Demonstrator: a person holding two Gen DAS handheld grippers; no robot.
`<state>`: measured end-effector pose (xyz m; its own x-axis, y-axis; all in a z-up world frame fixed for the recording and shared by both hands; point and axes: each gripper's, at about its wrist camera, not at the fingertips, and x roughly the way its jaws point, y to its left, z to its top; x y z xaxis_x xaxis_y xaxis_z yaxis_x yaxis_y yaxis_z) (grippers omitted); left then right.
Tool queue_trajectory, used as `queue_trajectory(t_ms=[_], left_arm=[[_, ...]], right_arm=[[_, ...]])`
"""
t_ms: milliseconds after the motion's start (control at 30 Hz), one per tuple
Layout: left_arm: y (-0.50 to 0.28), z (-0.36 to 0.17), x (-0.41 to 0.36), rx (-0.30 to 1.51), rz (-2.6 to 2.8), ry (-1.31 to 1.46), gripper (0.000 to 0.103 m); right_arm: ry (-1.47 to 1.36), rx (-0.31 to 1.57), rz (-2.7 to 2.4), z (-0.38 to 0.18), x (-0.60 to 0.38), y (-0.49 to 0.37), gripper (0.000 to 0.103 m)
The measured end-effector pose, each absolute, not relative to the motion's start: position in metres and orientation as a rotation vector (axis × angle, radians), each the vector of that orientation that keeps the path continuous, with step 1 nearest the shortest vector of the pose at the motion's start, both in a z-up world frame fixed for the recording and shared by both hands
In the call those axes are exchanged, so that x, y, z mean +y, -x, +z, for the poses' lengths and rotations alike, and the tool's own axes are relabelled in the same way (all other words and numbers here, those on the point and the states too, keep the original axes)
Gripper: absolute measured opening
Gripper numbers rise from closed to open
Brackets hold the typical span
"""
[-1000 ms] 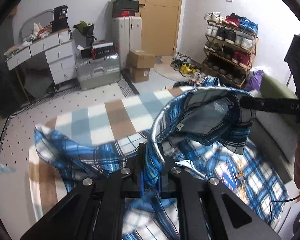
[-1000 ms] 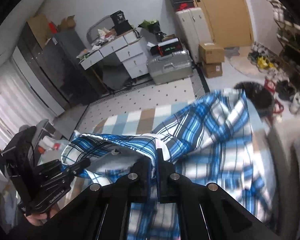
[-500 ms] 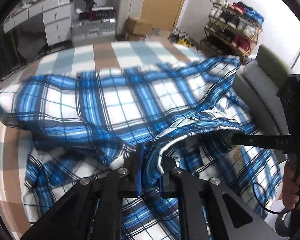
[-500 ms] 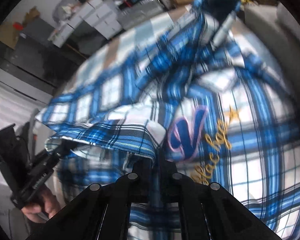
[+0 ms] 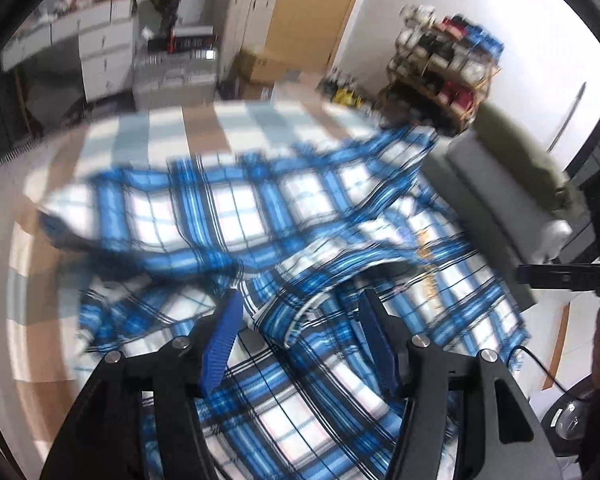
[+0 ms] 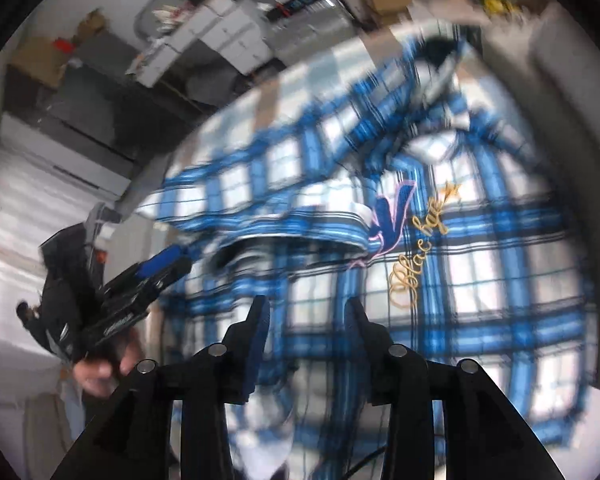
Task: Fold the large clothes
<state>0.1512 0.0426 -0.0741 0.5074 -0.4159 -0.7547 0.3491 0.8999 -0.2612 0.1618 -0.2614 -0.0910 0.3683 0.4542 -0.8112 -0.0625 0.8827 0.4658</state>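
Now both the left gripper (image 5: 300,312) and right gripper (image 6: 306,316) are opening their fingers, apart and empty, letting the plaid shirt (image 6: 480,264) settle folded toward twelve o'clock on the bed (image 5: 172,136).

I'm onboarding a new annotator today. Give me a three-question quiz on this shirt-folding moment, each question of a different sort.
1. True or false: the left gripper is clamped shut on the plaid shirt.
2. Multiple choice: the shirt's gold script lettering sits next to A) a red circle, B) a blue letter V, C) a green star.
3. Fill in: the shirt lies on a blanket checked in white, pale blue and ____.

Key
1. False: its jaws are opening, a fold of shirt lies between them, and the pads do not press it. The right gripper is opening too.
2. B
3. Brown
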Motion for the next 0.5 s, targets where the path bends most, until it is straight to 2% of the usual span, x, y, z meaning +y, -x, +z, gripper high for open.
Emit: queue_trajectory(t_ms=[133, 200, 233, 267, 400, 433, 467, 500], left_arm=[[-0.103, -0.029, 0.061, 0.801, -0.491, 0.103, 0.058], [-0.063, 0.004, 0.069, 0.753, -0.455, 0.109, 0.071], [-0.042, 0.016, 0.073, 0.731, -0.44, 0.113, 0.075], [-0.022, 0.026, 0.077, 0.716, -0.414, 0.119, 0.084], [0.044, 0.059, 0.095, 0.613, -0.38, 0.157, 0.088], [0.049, 0.063, 0.098, 0.594, -0.374, 0.167, 0.091], [0.058, 0.072, 0.104, 0.552, -0.351, 0.177, 0.1], [0.059, 0.076, 0.105, 0.514, -0.319, 0.176, 0.102]], right_arm=[[-0.32, 1.067, 0.335, -0.027, -0.265, -0.109, 0.059], [-0.346, 1.037, 0.363, 0.005, -0.269, -0.076, 0.063], [-0.366, 1.029, 0.379, 0.02, -0.271, -0.062, 0.068], [-0.382, 1.024, 0.394, 0.029, -0.274, -0.047, 0.071], [-0.385, 0.954, 0.461, 0.069, -0.27, 0.007, 0.082], [-0.379, 0.919, 0.466, 0.076, -0.266, 0.015, 0.091], [-0.351, 0.857, 0.458, 0.084, -0.265, 0.022, 0.096], [-0.32, 0.811, 0.444, 0.085, -0.261, 0.024, 0.103]])
